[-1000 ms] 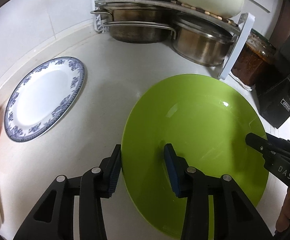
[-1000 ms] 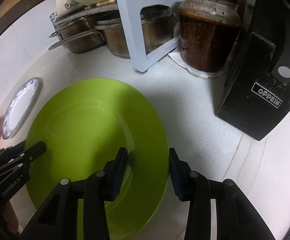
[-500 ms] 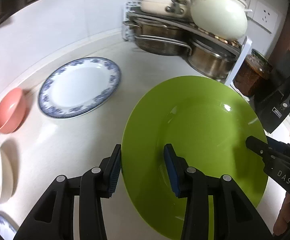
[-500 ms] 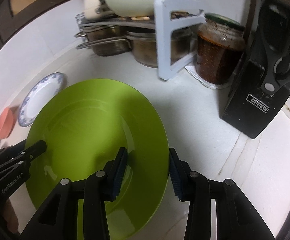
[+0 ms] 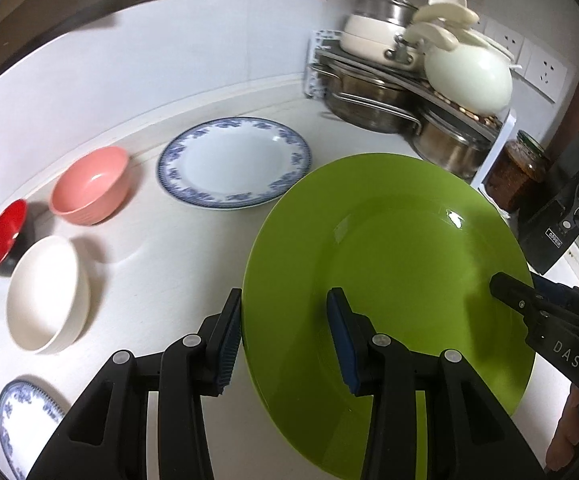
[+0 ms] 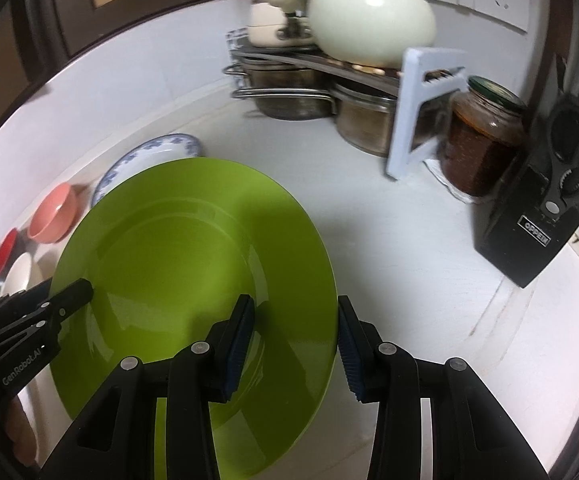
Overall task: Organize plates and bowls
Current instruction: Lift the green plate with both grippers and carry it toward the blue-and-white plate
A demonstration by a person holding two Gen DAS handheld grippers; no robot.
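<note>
Green plate: a large round glossy lime-green plate [image 5: 389, 264] is held between the two grippers above the white countertop [image 5: 169, 264], its far edge overlapping the blue-rimmed plate in both views.
Left gripper: the left gripper [image 5: 287, 340] is clamped on the plate's left rim, one blue pad under the edge, the other on the upper face.
Right gripper: the right gripper [image 6: 295, 342] grips the opposite rim the same way (its black tip also shows at the right of the left wrist view).
Other dishes: a white plate with a blue floral rim [image 5: 235, 162] lies flat on the counter behind the green one; left of it stand a pink ribbed bowl [image 5: 91, 186], a small red bowl [image 5: 3, 234] and a cream bowl [image 5: 45, 292]; a second blue-patterned plate [image 5: 25, 424] shows partly at the lower left.
Background: a rack of steel pots [image 6: 293, 92] with a cream lidded pot [image 6: 371, 20] on top, a glass jar of dark red paste [image 6: 481, 140] and a black knife block [image 6: 541, 216] stand at the back.
</note>
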